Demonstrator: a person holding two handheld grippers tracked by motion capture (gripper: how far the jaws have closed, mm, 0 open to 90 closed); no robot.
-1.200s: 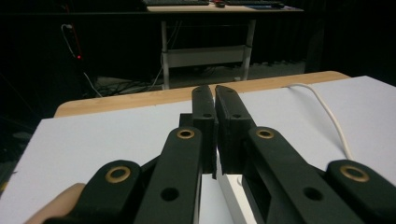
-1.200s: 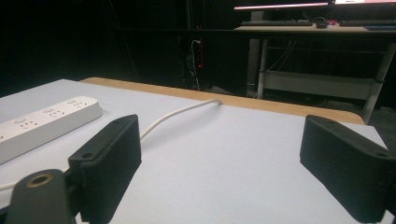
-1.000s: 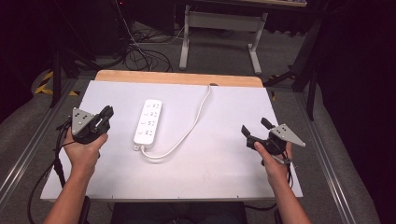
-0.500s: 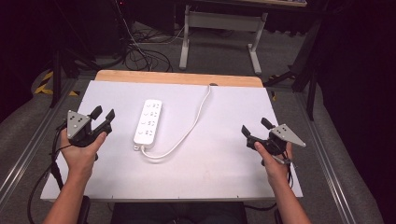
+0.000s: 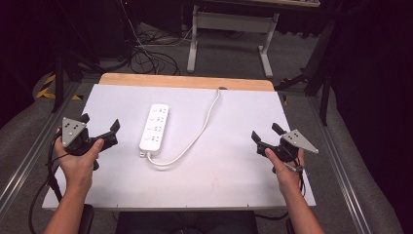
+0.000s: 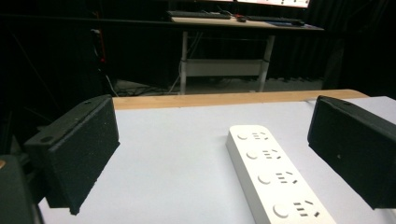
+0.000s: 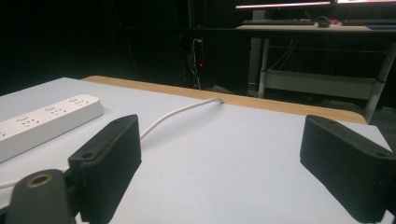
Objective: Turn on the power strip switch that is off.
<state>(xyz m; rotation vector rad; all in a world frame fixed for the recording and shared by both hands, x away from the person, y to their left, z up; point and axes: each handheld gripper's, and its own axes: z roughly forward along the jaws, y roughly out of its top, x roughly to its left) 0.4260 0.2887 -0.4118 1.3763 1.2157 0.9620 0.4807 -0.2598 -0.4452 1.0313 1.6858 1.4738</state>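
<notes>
High view: both hand-held grippers, left [image 5: 100, 127] and right [image 5: 265, 132], jaws apart, flank a power strip [image 5: 155, 126]; the left gripper view resolves 4 sockets.

Plenty of bare table [image 5: 229, 180] near and to the right; the only obstacles are the power strip [image 5: 154, 126] left of centre and its cord [image 5: 199, 131] curving far-right.
</notes>
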